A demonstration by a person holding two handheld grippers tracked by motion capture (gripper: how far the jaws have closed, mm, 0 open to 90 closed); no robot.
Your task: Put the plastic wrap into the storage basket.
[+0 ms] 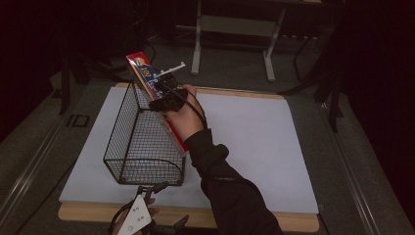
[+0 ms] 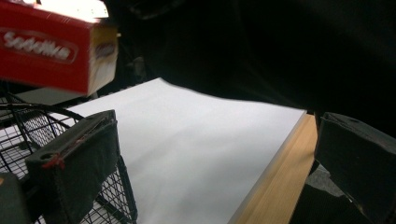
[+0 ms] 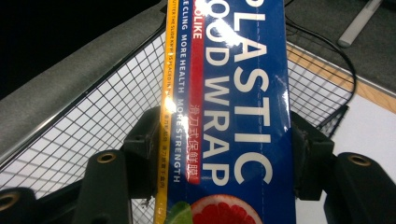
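Blue-and-red plastic wrap box sits clamped between the jaws of the right gripper, tilted over the wire basket, its upper end pointing to eleven o'clock in the high view. Black mesh of that basket stands on the white table sheet. At six o'clock from the basket, the left gripper rests near the table's edge, jaws spread wide with nothing between them.

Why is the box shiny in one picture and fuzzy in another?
Right gripper view: lamp glare makes white spots on the glossy box, lettering sharp. Left gripper view: the box's red end is blurred and a bright patch above it is washed out. High view: dim all over, room dark.
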